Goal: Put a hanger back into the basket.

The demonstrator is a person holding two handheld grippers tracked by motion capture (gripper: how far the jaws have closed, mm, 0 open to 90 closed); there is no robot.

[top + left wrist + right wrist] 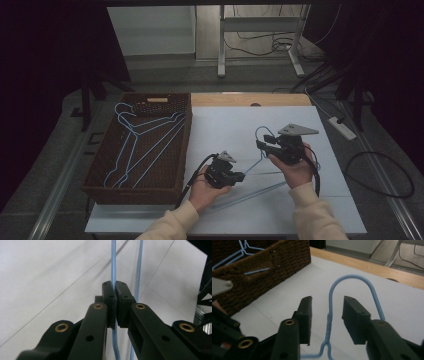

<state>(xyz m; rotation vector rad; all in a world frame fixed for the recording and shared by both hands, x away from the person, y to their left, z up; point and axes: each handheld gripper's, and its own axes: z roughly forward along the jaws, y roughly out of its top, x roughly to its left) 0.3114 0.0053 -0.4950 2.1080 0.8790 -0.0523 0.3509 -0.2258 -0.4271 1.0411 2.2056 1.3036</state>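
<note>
**Coach:** Dim room, white tabletop (225, 125), and a brown wicker basket (185, 145) at its left side with a few blue hangers (145, 135) already lying inside. You have one more blue wire hanger (260, 190) on the table between your hands, so I read this as lifting it across into that basket.

**Operator:** How are my grips?

**Coach:** Your left gripper (115, 290) is clamped tight on one thin wire of the hanger; its pads are pressed together with the wire running straight up between them. Your right gripper (327, 312) is spread wide, one jaw on either side of the twisted neck (329, 322) just below the hook (354, 280), and neither pad touches the wire yet.

**Operator:** So what should I do next?

**Coach:** Close your right jaws squarely on that twisted neck, since it is thicker and less likely to slip than the single strand. Keep the neck centred between the pads as you squeeze. Then raise both hands together, keeping the frame level so it doesn't swing or twist out of your left grip. Clear the basket's near wall before lowering, and lay it flat beside the others so the hooks don't tangle.
</note>
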